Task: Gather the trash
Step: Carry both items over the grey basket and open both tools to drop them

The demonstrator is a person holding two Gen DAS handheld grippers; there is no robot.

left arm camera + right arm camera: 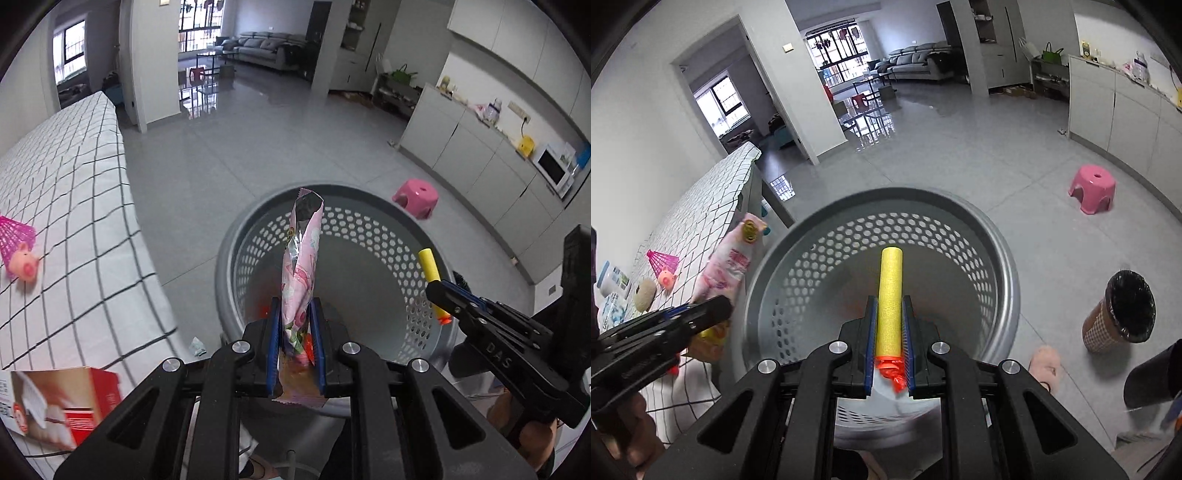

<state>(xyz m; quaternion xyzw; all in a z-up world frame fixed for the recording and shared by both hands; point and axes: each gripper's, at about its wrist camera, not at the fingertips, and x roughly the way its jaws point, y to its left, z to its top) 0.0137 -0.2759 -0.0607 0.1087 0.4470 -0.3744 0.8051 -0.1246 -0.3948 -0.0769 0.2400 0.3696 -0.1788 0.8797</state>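
the left hand-held gripper (295, 325) is clamping a pink snack wrapper (301, 254) upright between its narrowed jaws, over the near left part of the grey perforated basket (369, 229). the right hand-held gripper (889, 332) is pinching a yellow foam dart (890, 291) with an orange tip, pointing over the basket's middle. a pink stool (1092, 189) is sitting on the floor beyond the basket, to its right.

The right gripper (889, 325) clamps a yellow foam dart (889, 295) above the grey perforated basket (960, 236).
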